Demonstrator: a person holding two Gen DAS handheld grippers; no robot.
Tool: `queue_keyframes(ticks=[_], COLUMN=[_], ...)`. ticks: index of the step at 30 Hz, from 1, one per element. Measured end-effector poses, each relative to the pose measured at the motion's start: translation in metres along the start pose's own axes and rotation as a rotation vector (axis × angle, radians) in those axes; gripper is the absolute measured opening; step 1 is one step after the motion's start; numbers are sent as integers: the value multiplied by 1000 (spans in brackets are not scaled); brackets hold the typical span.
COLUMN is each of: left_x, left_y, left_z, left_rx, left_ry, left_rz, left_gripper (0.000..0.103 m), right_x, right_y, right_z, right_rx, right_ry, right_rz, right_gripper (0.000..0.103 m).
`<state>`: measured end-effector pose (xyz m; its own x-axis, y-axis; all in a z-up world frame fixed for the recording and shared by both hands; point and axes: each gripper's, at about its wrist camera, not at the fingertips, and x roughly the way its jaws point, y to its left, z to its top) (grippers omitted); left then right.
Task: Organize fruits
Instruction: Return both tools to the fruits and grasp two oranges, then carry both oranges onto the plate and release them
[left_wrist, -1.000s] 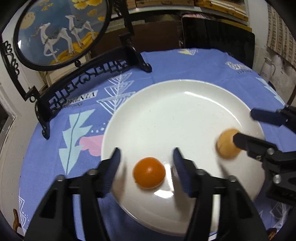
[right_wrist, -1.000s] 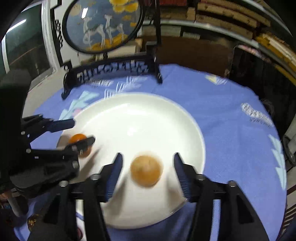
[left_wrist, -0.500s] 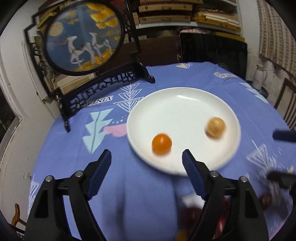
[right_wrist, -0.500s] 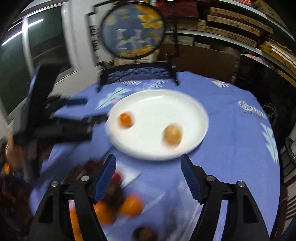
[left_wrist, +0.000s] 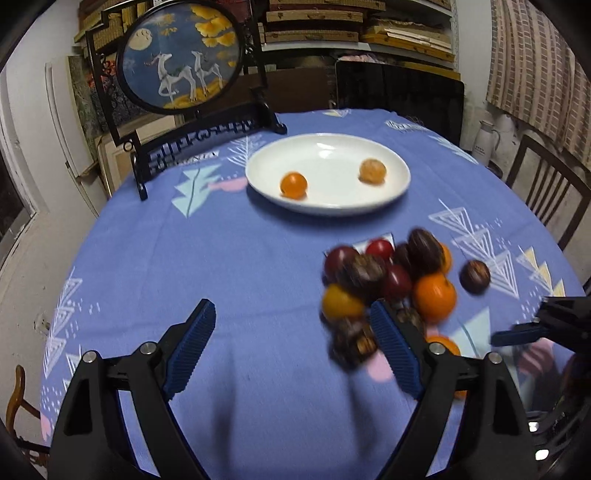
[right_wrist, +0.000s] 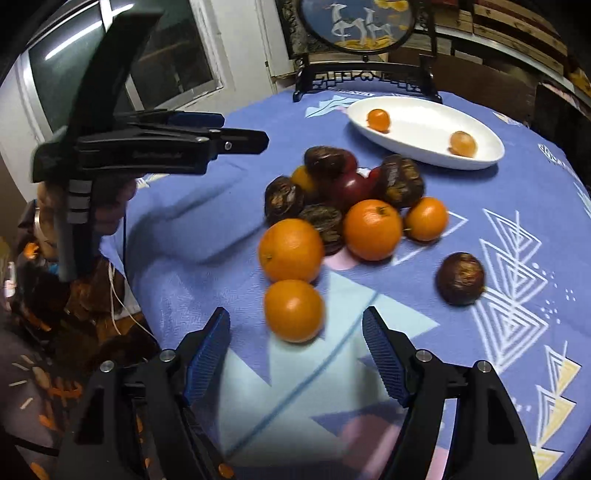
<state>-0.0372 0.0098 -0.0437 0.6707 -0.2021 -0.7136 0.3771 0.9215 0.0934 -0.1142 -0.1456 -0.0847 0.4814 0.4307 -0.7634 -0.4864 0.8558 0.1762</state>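
Observation:
A white plate (left_wrist: 332, 210) (right_wrist: 417, 125) at the far side of the blue cloth holds a small orange fruit (left_wrist: 293, 184) (right_wrist: 378, 120) and a paler one (left_wrist: 372, 170) (right_wrist: 463, 143). Nearer lies a pile of oranges, red and dark brown fruits (left_wrist: 388, 273) (right_wrist: 347, 192), with one dark fruit (left_wrist: 474, 276) (right_wrist: 460, 278) apart. My left gripper (left_wrist: 291, 306) (right_wrist: 245, 131) is opening over bare cloth, left of the pile, holding nothing. My right gripper (right_wrist: 295, 314) (left_wrist: 517, 321) is closing; the nearest orange (right_wrist: 293, 310) lies in line with its gap, untouched by the pads.
A round deer picture on a black stand (left_wrist: 181, 66) (right_wrist: 354, 22) stands behind the plate. A wooden chair (left_wrist: 546, 184) and a white flask (left_wrist: 485, 142) are off the table's right. A person's patterned clothing (right_wrist: 55, 332) is at the near left edge.
Both grippers pulled back from the plate toward the near side, leaving the two fruits on it. Their jaws stand wider, and the fruit pile has come into view.

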Motion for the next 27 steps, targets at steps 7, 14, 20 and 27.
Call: queue_keyframes(ticks=[7,14,20,27], left_x=[-9,-3,25,29], left_y=[-15,-55,-85,-86], left_z=[-16,-25,-29,-27], left_rx=[11,82,91,73], left_ry=[25,67,131,137], left_rz=[-35,-127,-126,-126], left_gripper=[84,84,84,45], right_x=[11,-21,-32,-26], right_y=[6,-25,-42,-44], right_z=[-4,-18,-26,-29], right_rx=[-3,50,89,95], right_ry=[28,-29,-45,-44], right_rz=[-18,-104,-120,-111], right_gripper=[36,36,36,36])
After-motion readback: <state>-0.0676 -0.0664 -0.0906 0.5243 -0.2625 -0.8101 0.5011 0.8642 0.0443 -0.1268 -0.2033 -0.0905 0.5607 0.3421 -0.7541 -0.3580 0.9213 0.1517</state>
